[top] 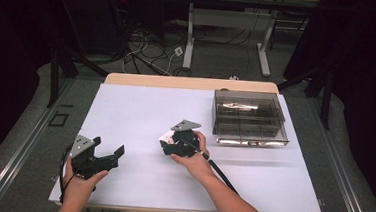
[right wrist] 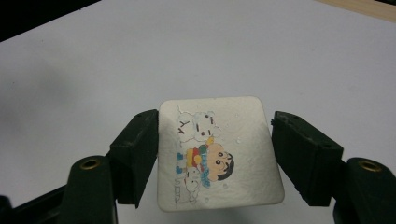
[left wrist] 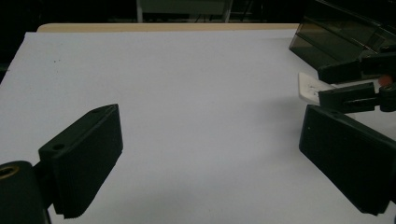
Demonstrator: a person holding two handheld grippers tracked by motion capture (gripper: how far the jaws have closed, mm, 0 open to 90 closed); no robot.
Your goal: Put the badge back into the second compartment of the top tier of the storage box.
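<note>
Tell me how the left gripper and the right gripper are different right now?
The right gripper has its fingers on either side of a white cartoon card; the left gripper has only bare white table between its fingers. The right gripper's fingers sit close to the card's edges, while the left gripper's are spread wide. The left gripper is nearer the table's front edge; the right is mid-table. Both are black and hand-held.
</note>
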